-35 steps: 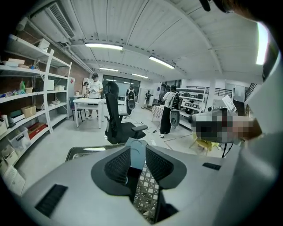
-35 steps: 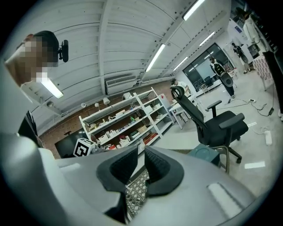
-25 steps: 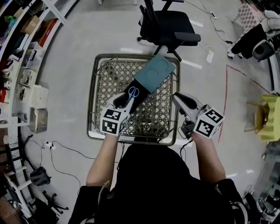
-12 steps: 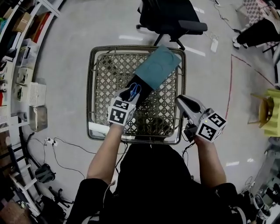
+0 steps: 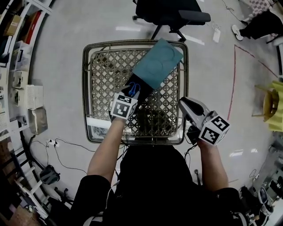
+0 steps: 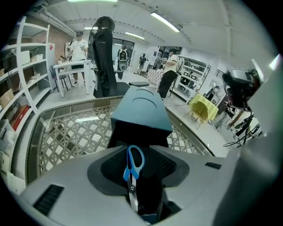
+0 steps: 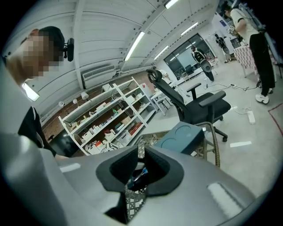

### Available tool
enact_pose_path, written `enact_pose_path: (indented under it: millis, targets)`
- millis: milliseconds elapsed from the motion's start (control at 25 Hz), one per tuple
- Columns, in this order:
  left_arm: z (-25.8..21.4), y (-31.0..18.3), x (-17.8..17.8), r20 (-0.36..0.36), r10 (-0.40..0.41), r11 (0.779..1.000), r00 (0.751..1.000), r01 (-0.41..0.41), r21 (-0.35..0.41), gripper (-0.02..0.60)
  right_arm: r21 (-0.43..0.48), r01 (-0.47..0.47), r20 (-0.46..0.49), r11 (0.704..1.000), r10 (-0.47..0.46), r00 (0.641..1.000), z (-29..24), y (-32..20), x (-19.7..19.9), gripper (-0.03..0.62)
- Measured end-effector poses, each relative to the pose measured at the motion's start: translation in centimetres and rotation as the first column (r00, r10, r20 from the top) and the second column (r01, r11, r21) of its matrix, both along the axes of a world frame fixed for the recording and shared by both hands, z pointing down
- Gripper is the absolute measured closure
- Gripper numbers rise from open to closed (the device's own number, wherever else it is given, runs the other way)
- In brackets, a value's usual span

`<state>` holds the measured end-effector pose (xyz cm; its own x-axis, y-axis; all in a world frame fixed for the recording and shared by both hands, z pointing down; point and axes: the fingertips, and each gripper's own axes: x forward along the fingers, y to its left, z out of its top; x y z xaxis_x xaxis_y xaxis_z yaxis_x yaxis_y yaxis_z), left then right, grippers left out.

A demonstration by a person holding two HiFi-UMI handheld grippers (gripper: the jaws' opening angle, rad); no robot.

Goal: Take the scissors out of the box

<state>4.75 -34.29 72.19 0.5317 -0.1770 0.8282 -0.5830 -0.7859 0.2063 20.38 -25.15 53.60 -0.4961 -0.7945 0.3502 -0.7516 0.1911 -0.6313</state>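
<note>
Two grippers are showing over a woven lattice surface (image 5: 104, 79). Left gripper (image 6: 138, 176) is pointing steeply down into the black box (image 5: 143, 91), its jaws standing wide apart and having just been opening. Blue-handled scissors (image 6: 135, 161) are lying in the box between the jaws, handles away from the gripper and blades toward it, pads not pressing on them. Teal lid (image 5: 157, 66) is sitting tilted over the far end of the box, reaching toward the surface's far right corner. Right gripper (image 5: 189, 106) is hovering off to the right above the surface's right rim, well apart from the box, jaws closed down to a thin slit with nothing held. Only lattice and a bit of blue are showing through the slit. Black office chair (image 5: 170, 11) is standing on the floor just beyond the far edge of the surface
</note>
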Motion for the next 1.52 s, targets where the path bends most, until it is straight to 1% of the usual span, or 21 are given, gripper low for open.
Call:
enact_pose_path:
  millis: [280, 360, 640, 720, 880, 1040, 1280, 1400, 1520]
  targets:
    - [2.6, -0.2, 0.1, 0.054, 0.001, 0.998, 0.999, 0.002, -0.06, 0.433, -0.004, -0.026, 0.024, 1.0, 0.026, 0.999, 0.3, -0.6, 0.7, 0.536]
    - [3.0, 0.0, 0.0, 0.068, 0.006, 0.998, 0.998, -0.001, -0.068, 0.433, -0.008, -0.036, 0.03, 0.999, 0.036, 0.999, 0.4, -0.6, 0.8, 0.536]
    - [3.6, -0.8, 0.1, 0.126, 0.034, 0.999, 0.991, -0.033, -0.011, 0.434, -0.021, -0.05, 0.039, 0.998, 0.051, 0.998, 0.7, -0.3, 1.3, 0.536]
    - [3.8, -0.9, 0.2, 0.162, 0.042, 0.999, 0.986, -0.041, -0.01, 0.434, -0.026, -0.056, 0.04, 0.998, 0.057, 0.998, 0.7, -0.3, 1.7, 0.536]
    - [4.8, -0.7, 0.3, 0.241, 0.088, 0.995, 0.966, -0.095, 0.02, 0.434, -0.027, -0.065, 0.043, 0.998, 0.066, 0.997, 1.2, 0.1, 2.2, 0.536]
    - [5.5, -0.4, 0.3, 0.232, 0.071, 0.997, 0.97, -0.07, -0.013, 0.44, -0.032, -0.07, 0.048, 0.997, 0.072, 0.996, 1.8, 0.7, 2.5, 0.536]
    - [5.5, 0.4, 1.1, 0.201, 0.102, 0.995, 0.974, -0.096, -0.039, 0.443, -0.038, -0.078, 0.053, 0.996, 0.08, 0.995, 2.2, 1.4, 2.7, 0.536]
    - [5.6, 0.2, 1.1, 0.211, 0.131, 0.991, 0.969, -0.126, -0.035, 0.463, -0.04, -0.081, 0.053, 0.996, 0.083, 0.995, 2.2, 1.8, 2.8, 0.536]
    - [5.5, 0.0, 1.7, 0.228, 0.197, 0.98, 0.954, -0.201, -0.006, 0.462, -0.042, -0.082, 0.053, 0.996, 0.085, 0.995, 2.2, 2.0, 2.8, 0.536]
